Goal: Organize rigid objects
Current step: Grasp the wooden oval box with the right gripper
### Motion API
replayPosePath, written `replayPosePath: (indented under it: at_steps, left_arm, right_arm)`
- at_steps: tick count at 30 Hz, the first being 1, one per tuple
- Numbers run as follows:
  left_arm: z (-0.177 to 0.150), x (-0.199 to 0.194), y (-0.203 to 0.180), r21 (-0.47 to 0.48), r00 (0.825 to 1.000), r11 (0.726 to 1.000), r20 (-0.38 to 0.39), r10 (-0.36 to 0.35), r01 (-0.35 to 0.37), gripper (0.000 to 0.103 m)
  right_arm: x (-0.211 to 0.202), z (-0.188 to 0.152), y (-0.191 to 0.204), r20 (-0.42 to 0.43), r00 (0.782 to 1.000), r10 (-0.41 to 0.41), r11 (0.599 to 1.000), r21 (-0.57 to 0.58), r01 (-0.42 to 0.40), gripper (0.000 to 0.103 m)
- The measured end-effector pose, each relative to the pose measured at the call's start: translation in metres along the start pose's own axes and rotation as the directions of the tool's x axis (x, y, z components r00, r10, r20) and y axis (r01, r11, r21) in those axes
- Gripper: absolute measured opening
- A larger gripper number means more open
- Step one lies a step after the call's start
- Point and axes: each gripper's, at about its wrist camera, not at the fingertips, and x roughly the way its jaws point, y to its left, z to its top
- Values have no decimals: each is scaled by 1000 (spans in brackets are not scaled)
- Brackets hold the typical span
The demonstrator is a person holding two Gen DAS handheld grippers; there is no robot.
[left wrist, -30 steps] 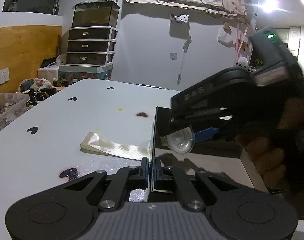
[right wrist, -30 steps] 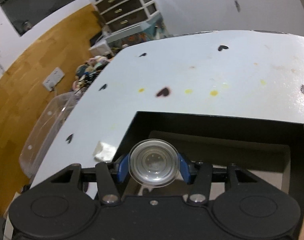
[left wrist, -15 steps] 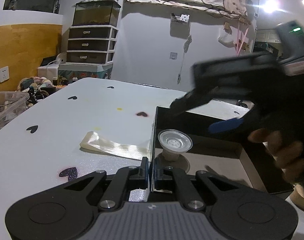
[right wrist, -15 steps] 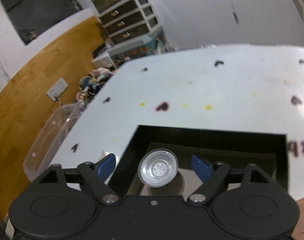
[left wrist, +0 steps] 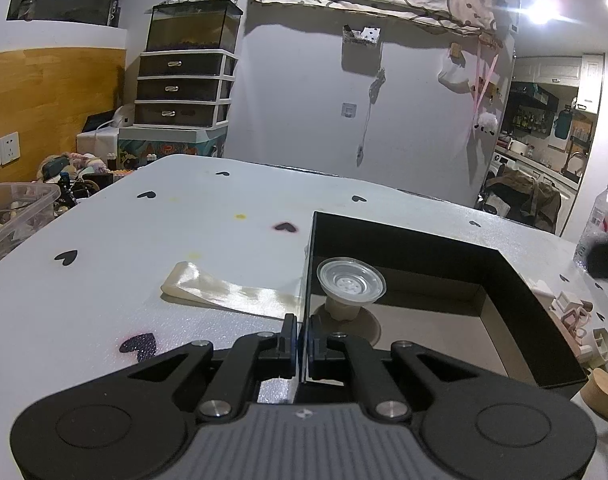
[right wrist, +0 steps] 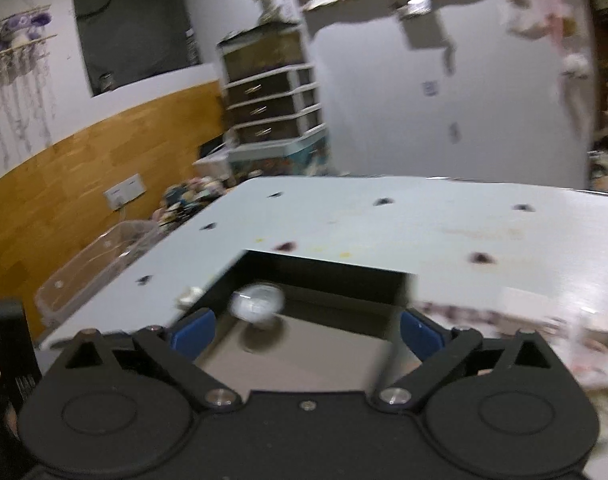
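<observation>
Clear plastic funnel-shaped cup [left wrist: 351,282] is standing on its narrow pale base inside the open black cardboard box [left wrist: 516,280], near the box's left wall. Only the sharp left wrist view is showing the cup's perforated centre; the right wrist view is blurring it into a pale blob [right wrist: 257,302]. The left tool [left wrist: 300,338] is pinching the box's near wall. The right tool [right wrist: 304,330] is gaping wide, holding nothing, above the white table [left wrist: 104,280].

Counts on and around the table

1 black box [left wrist: 516,280], 1 clear suction cup [left wrist: 350,286] inside it, 1 satin ribbon strip [left wrist: 228,292], 1 water bottle [left wrist: 598,220], 1 wooden lid [left wrist: 604,394], 1 clear bin [left wrist: 12,216], roughly 3 small white blocks [left wrist: 576,316], view cluttered.
</observation>
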Motion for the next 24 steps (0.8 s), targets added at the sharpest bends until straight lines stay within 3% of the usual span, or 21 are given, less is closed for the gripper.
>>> replayPosePath:
  at_steps: [4, 8, 17, 24]
  left_arm:
    - [0, 0, 0, 2, 1000, 1000, 1, 0, 0, 4]
    - [0, -1, 0, 7, 1000, 1000, 3, -1, 1, 4]
    - [0, 0, -3, 14, 1000, 1000, 4, 12, -12, 4]
    - [1, 1, -3, 19, 1000, 1000, 1, 10, -10, 4]
  right_arm:
    - [-32, -30, -30, 10, 997, -79, 996, 29, 79, 100]
    - [-52, -65, -59, -44, 991, -128, 984, 123, 132, 99]
    - [-54, -115, -86, -152, 987, -56, 953, 288, 98, 89]
    - [-49, -110, -112, -130, 963, -236, 913, 310, 265, 92]
